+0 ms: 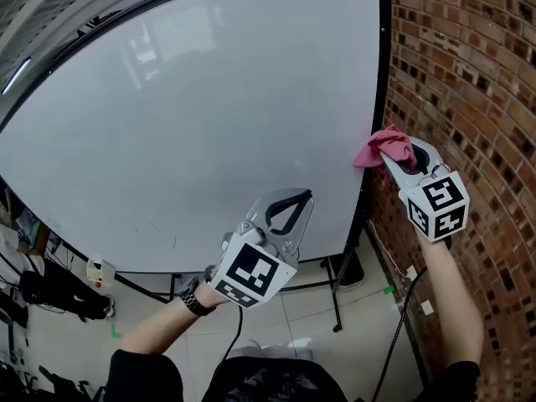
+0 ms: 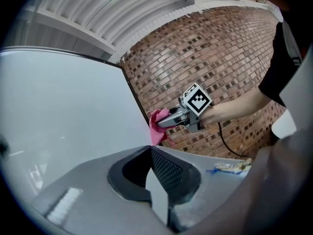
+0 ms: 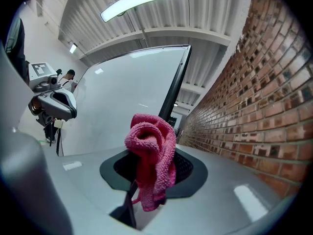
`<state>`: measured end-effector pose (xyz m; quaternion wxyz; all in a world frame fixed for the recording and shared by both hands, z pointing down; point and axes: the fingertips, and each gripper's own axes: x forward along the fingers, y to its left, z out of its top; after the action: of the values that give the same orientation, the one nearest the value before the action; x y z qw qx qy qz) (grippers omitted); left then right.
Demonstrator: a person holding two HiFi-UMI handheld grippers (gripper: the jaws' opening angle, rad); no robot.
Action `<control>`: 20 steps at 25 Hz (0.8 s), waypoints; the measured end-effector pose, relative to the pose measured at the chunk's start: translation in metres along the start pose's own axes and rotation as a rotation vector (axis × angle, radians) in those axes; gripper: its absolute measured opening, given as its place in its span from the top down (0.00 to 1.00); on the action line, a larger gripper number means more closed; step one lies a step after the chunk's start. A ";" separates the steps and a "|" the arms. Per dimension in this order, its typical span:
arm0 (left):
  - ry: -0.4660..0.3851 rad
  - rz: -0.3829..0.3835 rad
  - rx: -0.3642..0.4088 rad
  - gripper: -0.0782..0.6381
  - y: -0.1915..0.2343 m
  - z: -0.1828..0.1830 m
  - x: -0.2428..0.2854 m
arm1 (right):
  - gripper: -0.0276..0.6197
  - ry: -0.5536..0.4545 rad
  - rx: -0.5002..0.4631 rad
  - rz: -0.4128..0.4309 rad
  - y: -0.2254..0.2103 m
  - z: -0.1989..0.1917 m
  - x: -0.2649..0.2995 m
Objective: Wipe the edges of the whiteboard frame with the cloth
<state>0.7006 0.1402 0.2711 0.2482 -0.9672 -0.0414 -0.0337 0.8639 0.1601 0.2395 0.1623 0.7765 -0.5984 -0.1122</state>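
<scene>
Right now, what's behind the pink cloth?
The whiteboard's black frame runs behind the cloth, with the brick wall beside it. The cloth, held in the right gripper, covers that bit of frame, so its surface there cannot be seen.

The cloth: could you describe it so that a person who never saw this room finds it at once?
Find the big whiteboard standing beside the brick wall, and follow its black right edge down. There the right gripper pinches a crumpled cloth at that edge. It is the only pink, soft thing among white, black and brick.
</scene>
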 end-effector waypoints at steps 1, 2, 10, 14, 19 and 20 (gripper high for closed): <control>0.016 0.001 -0.018 0.89 -0.005 -0.012 -0.001 | 0.76 0.019 0.009 0.004 0.005 -0.015 0.001; 0.031 0.000 -0.047 0.89 -0.010 -0.025 -0.002 | 0.76 0.040 0.020 0.011 0.011 -0.030 0.003; 0.174 -0.030 -0.352 0.89 -0.063 -0.138 -0.007 | 0.76 0.207 0.160 0.072 0.059 -0.155 0.007; 0.233 -0.009 -0.399 0.89 -0.090 -0.190 -0.007 | 0.76 0.244 0.238 0.084 0.077 -0.215 0.010; 0.294 0.020 -0.455 0.89 -0.104 -0.224 -0.011 | 0.76 0.304 0.340 0.102 0.106 -0.279 0.008; 0.304 0.023 -0.458 0.89 -0.107 -0.226 -0.011 | 0.76 0.321 0.351 0.103 0.110 -0.290 0.006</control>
<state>0.6696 0.1239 0.5191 0.0268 -0.9824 0.0160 -0.1843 0.8742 0.1634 0.5498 0.1233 0.7691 -0.6142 0.1267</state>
